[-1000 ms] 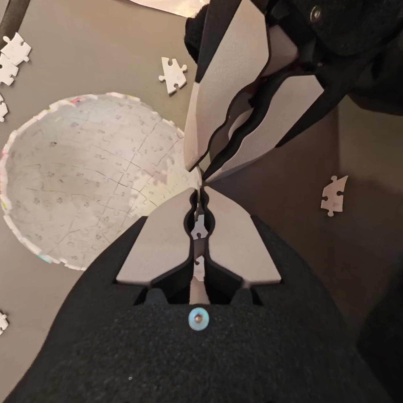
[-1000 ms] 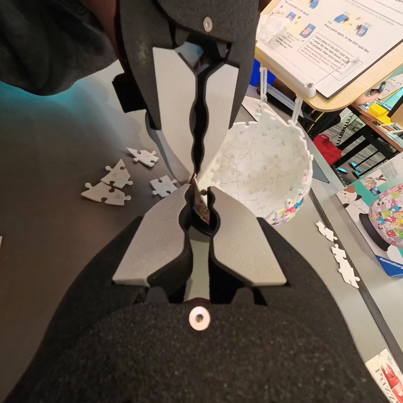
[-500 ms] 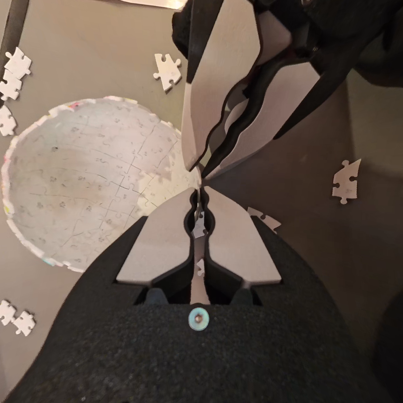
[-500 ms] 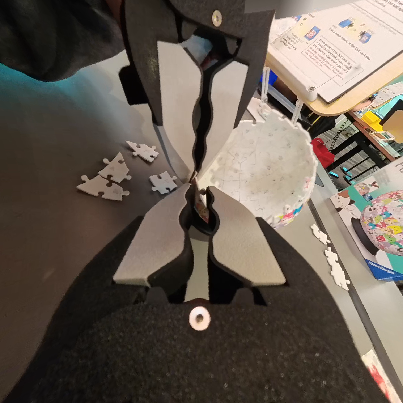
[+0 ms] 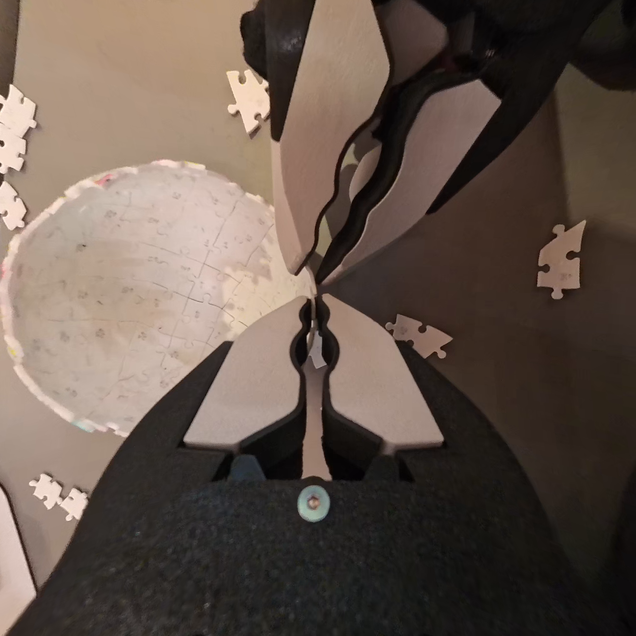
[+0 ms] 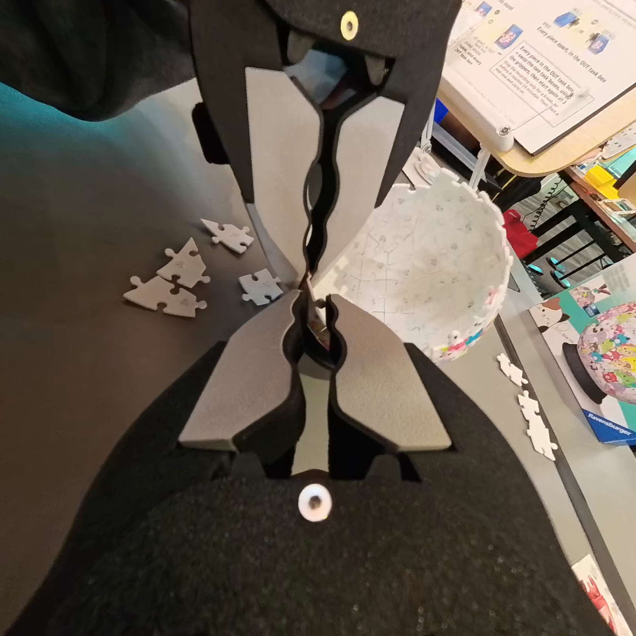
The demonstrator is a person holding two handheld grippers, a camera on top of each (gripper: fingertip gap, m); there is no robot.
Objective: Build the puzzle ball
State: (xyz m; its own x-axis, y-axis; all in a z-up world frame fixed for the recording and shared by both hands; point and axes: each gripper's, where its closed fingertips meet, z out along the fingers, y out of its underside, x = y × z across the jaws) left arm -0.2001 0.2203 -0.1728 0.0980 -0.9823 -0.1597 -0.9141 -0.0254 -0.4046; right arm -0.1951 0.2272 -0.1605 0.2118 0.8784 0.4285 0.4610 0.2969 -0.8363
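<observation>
Tip to tip above the table, the left gripper (image 5: 315,303) pinches a puzzle piece (image 5: 317,347) while the right gripper (image 6: 311,296) clamps a printed piece (image 6: 318,325), the half-built puzzle ball (image 6: 423,275) just beyond; misaligned tabs could buckle or slip free.

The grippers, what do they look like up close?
Both look alike. The left gripper and the right gripper each have a speckled black body with one round silver screw in the middle. Each has two pale grey fingers with wavy black edges, tapering to narrow tips. No cables or sleeves show.
</observation>
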